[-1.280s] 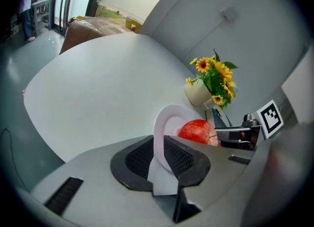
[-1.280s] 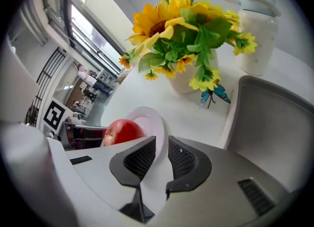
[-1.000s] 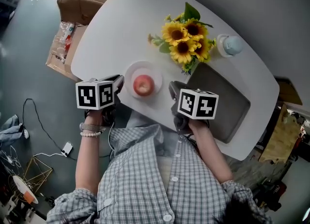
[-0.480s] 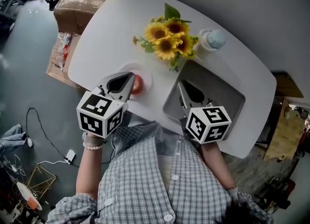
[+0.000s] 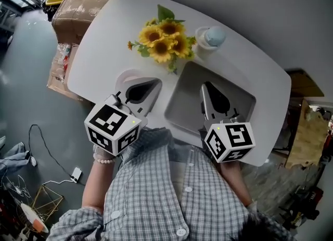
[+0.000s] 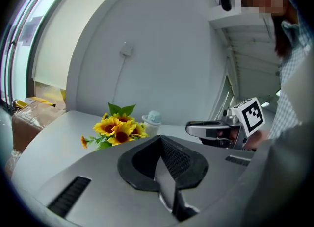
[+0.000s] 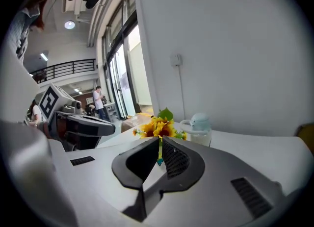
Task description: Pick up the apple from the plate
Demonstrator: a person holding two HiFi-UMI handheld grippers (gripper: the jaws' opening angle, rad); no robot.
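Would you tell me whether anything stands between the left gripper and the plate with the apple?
Nothing visible does. In the head view the left gripper hangs over the white plate, hiding the apple; the sunflowers stand beyond the plate, off that path. Its jaws are together.

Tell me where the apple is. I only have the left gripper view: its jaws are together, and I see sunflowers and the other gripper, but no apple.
Observer: No view shows the apple. In the head view the left gripper covers the plate from above, and only part of the rim shows.
Operator: Say what the right gripper is over.
Observer: The right gripper is over the grey tray, which lies beside the plate on the person's right.
Operator: Give me its jaws.
Observer: The right gripper view shows them together, holding nothing.
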